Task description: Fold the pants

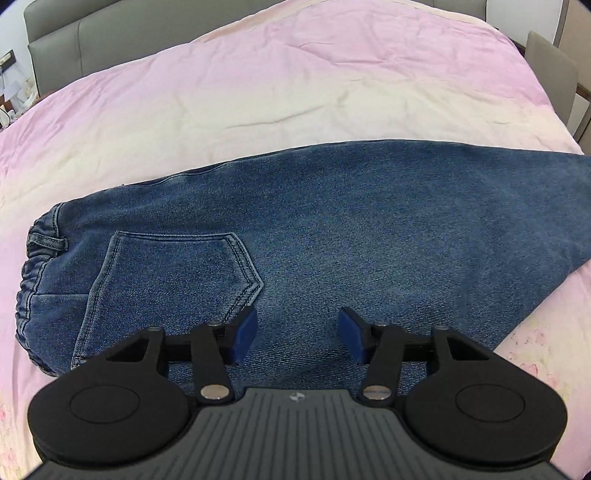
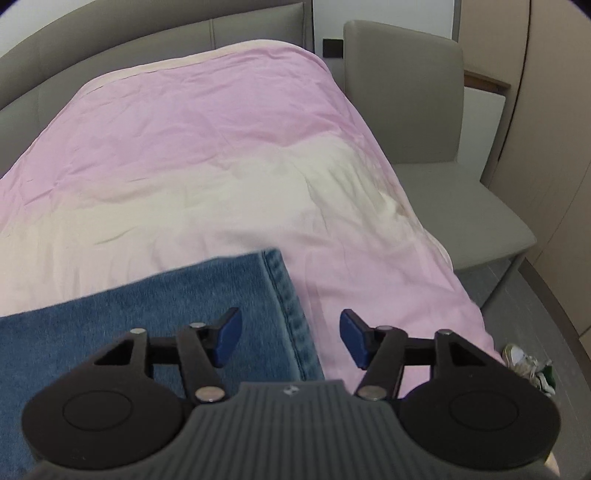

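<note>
Blue denim pants (image 1: 314,229) lie flat on the pink bed cover, folded lengthwise with the legs stacked. The elastic waistband (image 1: 33,266) is at the left and a back pocket (image 1: 173,280) faces up. My left gripper (image 1: 297,332) is open and empty, hovering over the seat area just right of the pocket. In the right wrist view the leg end of the pants (image 2: 147,314) shows with its stitched hem (image 2: 291,317). My right gripper (image 2: 290,338) is open and empty, straddling the hem edge from above.
The pink and cream bed cover (image 1: 258,92) spreads beyond the pants. A grey headboard (image 1: 110,33) runs along the back. A grey chair (image 2: 443,147) stands beside the bed's right edge. A sneaker (image 2: 528,365) lies on the grey floor.
</note>
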{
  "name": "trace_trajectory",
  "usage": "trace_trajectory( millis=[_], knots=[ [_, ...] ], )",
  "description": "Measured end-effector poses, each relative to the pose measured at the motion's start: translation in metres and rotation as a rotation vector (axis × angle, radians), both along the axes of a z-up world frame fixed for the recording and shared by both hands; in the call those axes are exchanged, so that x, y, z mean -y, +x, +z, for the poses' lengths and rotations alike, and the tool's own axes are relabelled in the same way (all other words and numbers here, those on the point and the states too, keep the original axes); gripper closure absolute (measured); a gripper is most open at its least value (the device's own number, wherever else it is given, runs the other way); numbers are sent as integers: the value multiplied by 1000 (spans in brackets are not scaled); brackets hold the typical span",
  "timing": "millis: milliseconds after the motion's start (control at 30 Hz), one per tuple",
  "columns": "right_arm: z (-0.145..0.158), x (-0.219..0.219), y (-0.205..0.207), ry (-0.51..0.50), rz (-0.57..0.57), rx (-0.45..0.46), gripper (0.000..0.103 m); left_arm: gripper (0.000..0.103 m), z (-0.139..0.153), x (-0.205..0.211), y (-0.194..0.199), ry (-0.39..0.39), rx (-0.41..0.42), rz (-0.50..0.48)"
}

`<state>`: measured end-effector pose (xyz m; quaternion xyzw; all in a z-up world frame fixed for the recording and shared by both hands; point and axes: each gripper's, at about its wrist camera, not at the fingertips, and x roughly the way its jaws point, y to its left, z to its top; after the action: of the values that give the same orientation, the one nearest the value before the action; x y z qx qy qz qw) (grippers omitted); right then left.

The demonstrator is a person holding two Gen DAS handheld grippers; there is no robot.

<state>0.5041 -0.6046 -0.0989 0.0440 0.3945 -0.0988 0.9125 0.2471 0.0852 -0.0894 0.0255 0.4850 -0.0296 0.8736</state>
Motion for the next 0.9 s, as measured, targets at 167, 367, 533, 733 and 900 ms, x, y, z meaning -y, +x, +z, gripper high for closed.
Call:
trace_trajectory(
  millis=[167,367,533,733,900],
  knots=[
    [-34,11,39,171,77,-161,21,42,-6,1,9,-5,2,17],
    [-44,7,28,172,119,-144,49,43,-8,4,13,-11,-2,20],
    [-14,3,13,-6,174,-118,76,44,-7,3,10,-22,9,25],
    [-2,1,18,104,147,-89,74,45,-7,4,7,-31,16,42],
    [-7,-20,37,-45,39,-41,29,45,-5,8,5,-15,18,32]
  ],
)
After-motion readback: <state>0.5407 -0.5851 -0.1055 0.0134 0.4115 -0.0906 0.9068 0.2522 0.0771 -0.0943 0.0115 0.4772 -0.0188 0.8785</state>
